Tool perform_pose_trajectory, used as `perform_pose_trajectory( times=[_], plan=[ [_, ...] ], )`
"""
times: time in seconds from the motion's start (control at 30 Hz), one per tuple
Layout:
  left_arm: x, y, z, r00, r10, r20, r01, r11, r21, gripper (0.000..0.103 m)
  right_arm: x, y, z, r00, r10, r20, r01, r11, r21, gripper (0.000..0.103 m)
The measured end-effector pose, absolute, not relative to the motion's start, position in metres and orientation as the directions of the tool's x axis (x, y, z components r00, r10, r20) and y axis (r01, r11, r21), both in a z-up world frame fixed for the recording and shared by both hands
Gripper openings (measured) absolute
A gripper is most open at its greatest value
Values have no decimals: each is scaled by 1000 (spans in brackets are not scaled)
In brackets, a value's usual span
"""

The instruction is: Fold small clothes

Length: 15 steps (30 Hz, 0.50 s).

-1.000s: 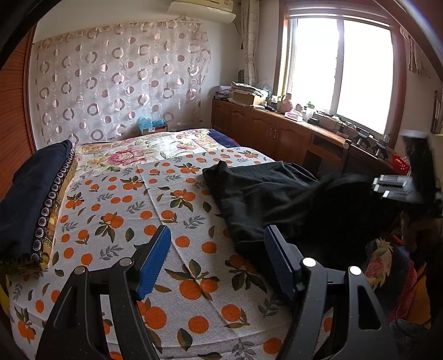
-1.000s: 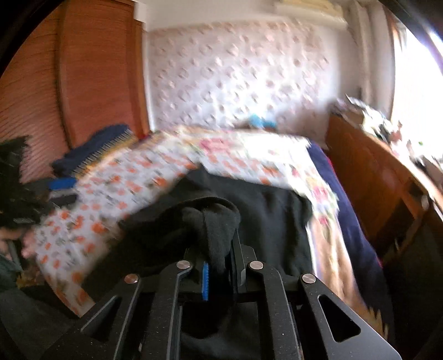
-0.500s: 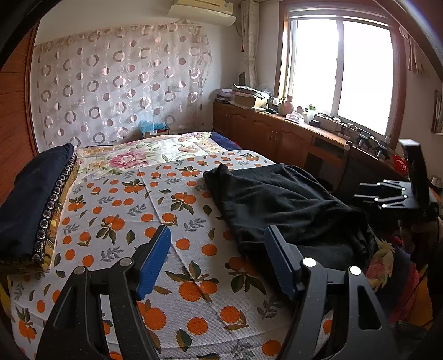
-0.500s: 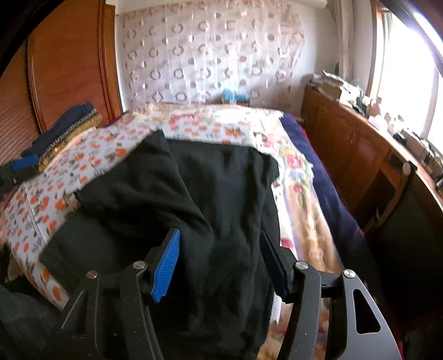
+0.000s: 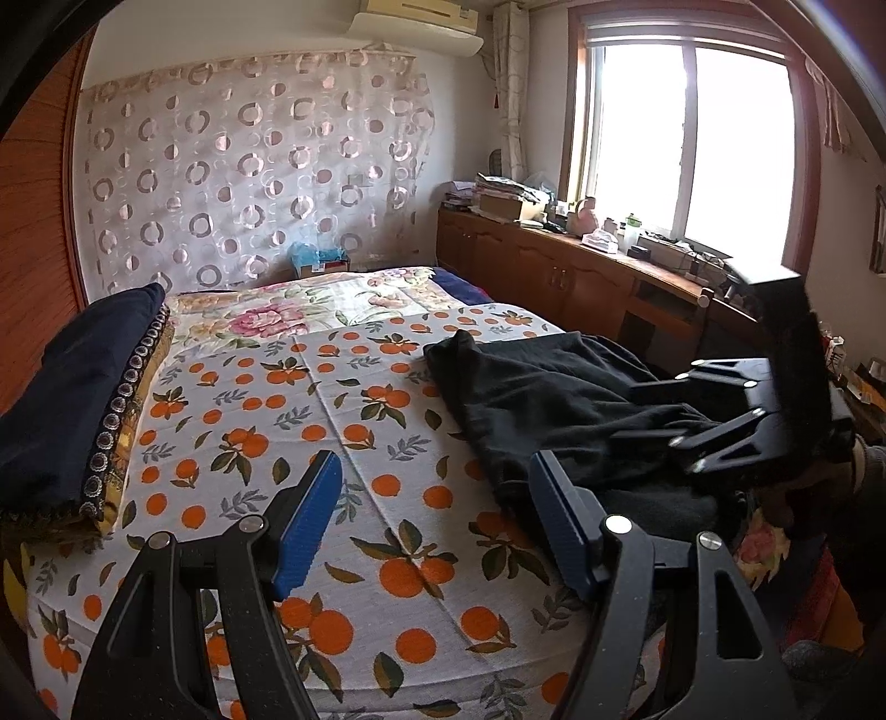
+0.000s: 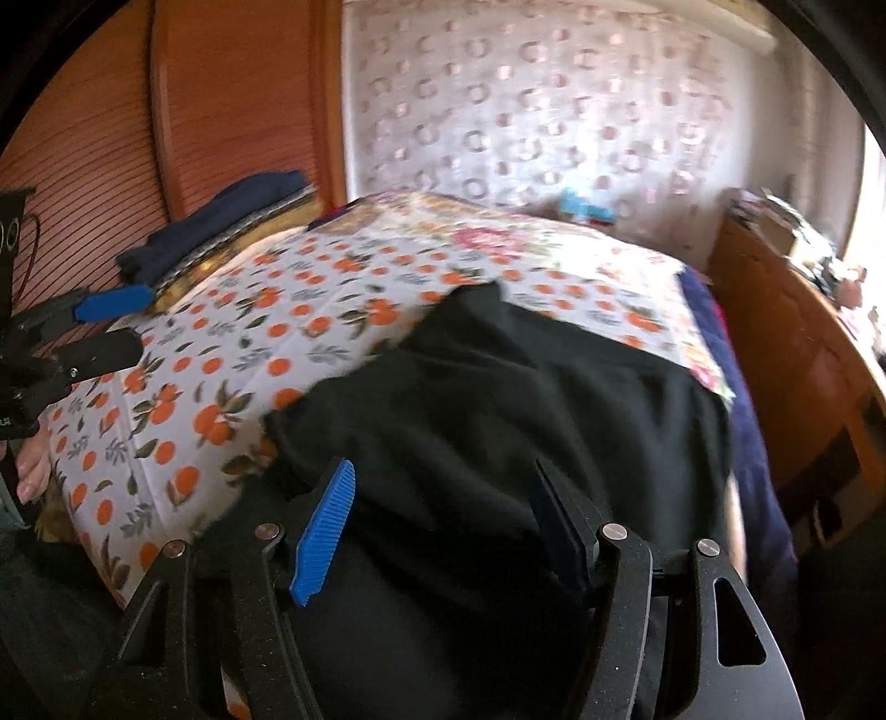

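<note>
Lying rumpled on bed (image 5: 387,498): black garment (image 5: 542,399), unfolded. Left gripper (image 5: 437,515) released, empty; right gripper (image 6: 443,526) opening above cloth. Folding mostly ahead.

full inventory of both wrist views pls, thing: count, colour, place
black garment: 1, black, rumpled on bed's window side near the front edge
bed sheet: 1, white with oranges, covers the bed
floral cover: 1, pink and cream, far end of bed
folded blanket: 1, navy with patterned trim, bed's wardrobe side
curtain: 1, sheer with circles, back wall
cabinet: 1, brown wood, cluttered top, under window
air conditioner: 1, cream, above curtain
left gripper: black, blue pads, open over sheet
right gripper: black, blue pads, jaws opening above garment
</note>
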State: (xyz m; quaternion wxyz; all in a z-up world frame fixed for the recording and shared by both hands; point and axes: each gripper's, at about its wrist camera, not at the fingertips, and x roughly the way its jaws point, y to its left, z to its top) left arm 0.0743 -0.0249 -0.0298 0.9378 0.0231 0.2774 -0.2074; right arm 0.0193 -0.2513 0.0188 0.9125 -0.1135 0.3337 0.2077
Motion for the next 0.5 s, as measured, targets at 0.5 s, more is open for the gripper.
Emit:
perform_pose_trajectory(
  times=[0.5],
  plan=[
    [75,-20,-36,757,-377,-533,398,914,-80,71,84,-210,-7,557,363,-747,-566,824,-22,48]
  ],
)
